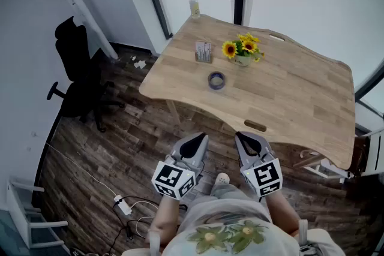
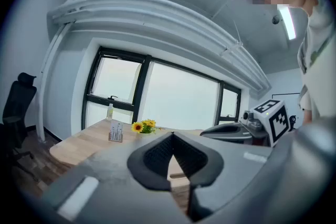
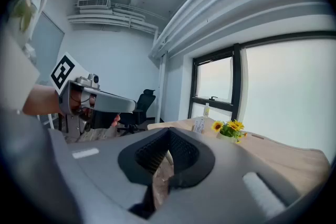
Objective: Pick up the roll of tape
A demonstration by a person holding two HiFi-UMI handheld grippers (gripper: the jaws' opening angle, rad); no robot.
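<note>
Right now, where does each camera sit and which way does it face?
Head view: on the person's head, steeply down at table, roll of tape, left gripper, right gripper; shirt shows.
Left gripper view: along its shut jaws, over the table to the sunflowers; right gripper alongside.
Right gripper view: along its shut jaws to the sunflowers; left gripper alongside.
Shared: both gripper views show the sunflowers; the roll of tape only overhead.

left gripper [image 1: 193, 145]: held in front of the body, tilted slightly down, fingers [image 2: 149, 157] closed tip to tip, empty | right gripper [image 1: 248, 144]: just beside it, same tilt, fingers [image 3: 184, 157] closed, empty | forearms [image 1: 162, 225]: drawn in close
</note>
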